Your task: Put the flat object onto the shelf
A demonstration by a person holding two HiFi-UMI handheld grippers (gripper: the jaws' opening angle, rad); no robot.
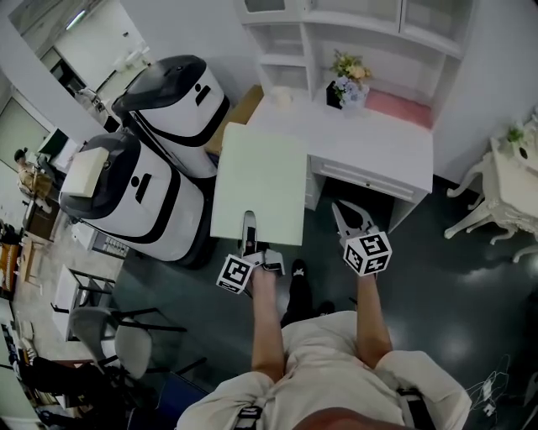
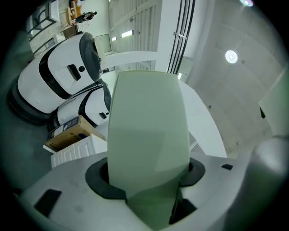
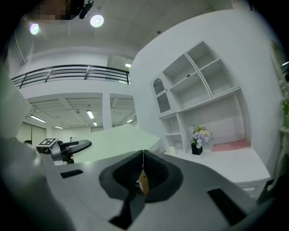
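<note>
My left tongs (image 1: 249,222) clamp the board (image 1: 261,180) at mid-frame, my right tongs (image 1: 351,220) are pressed together (empty), so only placing it on the shelf (image 1: 353,21) up top remains.

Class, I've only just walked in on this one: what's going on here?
A person stands facing a white desk with a shelf unit above it, holding tongs in each hand. The left tongs grip the near edge of a pale green flat board, held out in the air towards the desk. It is not on a shelf yet. The right tongs are closed and hover beside the board, apart from it.
</note>
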